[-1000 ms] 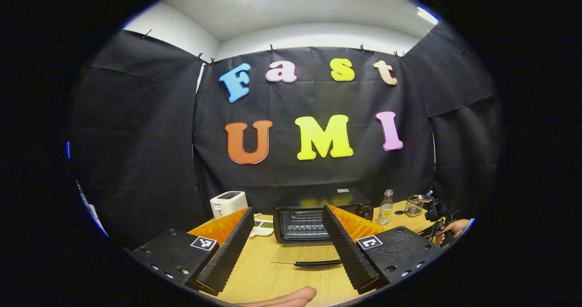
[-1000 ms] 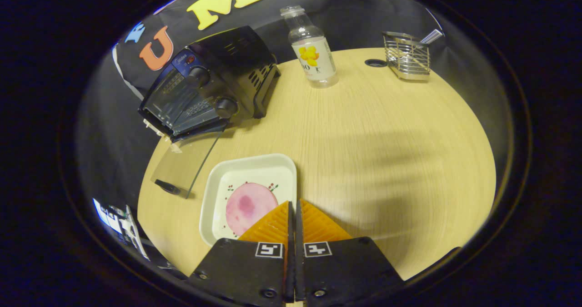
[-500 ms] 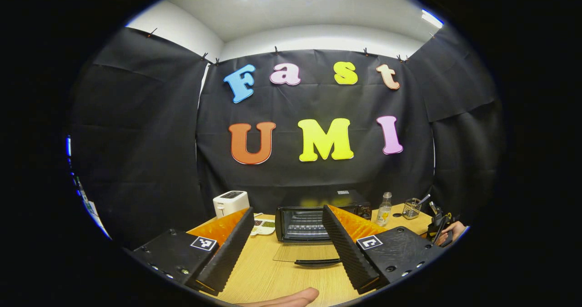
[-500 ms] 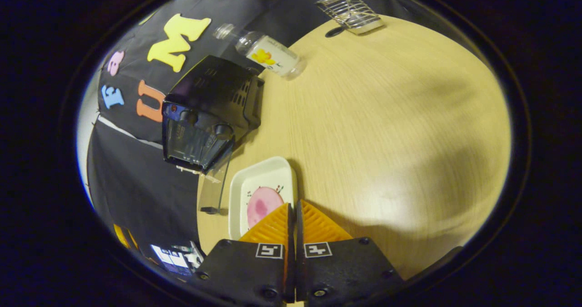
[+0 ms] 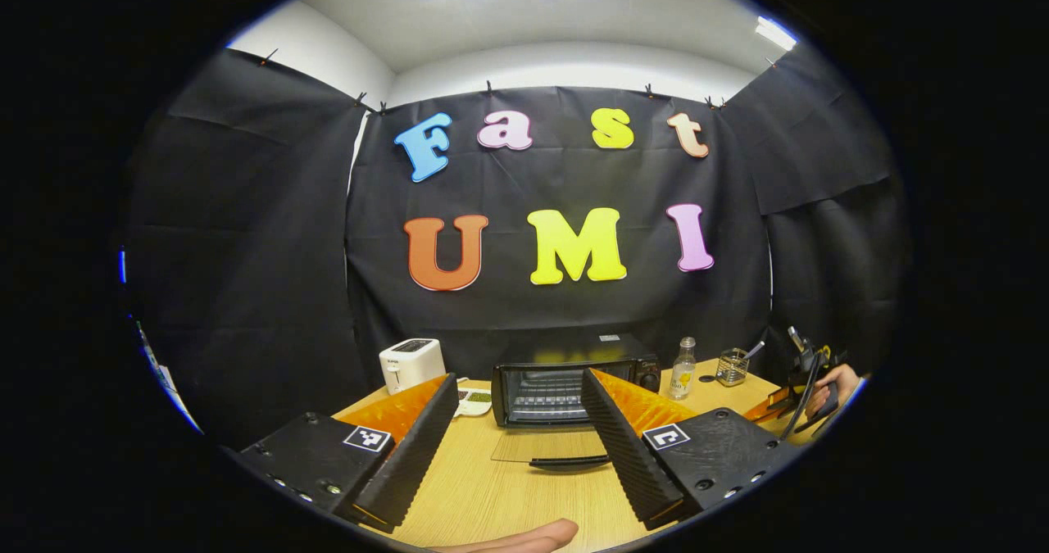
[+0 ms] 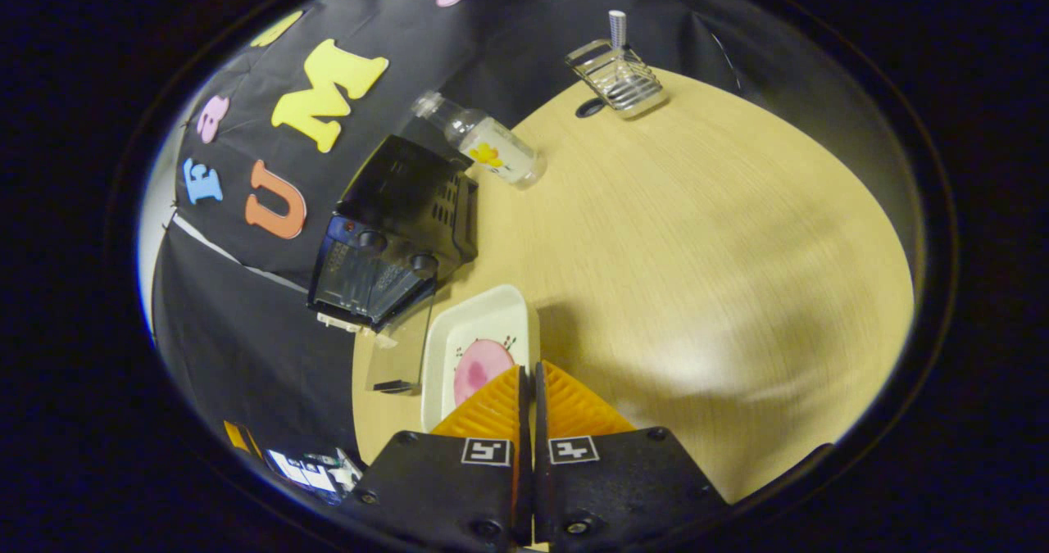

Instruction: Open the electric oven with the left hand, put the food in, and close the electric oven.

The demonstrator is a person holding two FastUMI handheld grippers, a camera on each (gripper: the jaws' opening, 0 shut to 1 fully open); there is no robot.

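The black electric oven stands at the back of the table, its glass door folded down flat and its rack bare. My left gripper hovers open in front of it with nothing between the fingers. In the right gripper view the oven lies up and to the left, door down. My right gripper is shut on the right rim of a white square plate carrying a pink slice of food. The plate casts a shadow on the table beside it. A hand holds the right gripper at the far right.
A white toaster and a small tray sit left of the oven. A clear bottle stands right of the oven, a wire holder further along. The wooden table is bare to the right. A thumb shows at the bottom.
The right gripper has swung and risen with the plate, so the oven now sits farther off in its view. The left gripper has barely moved and stays open.
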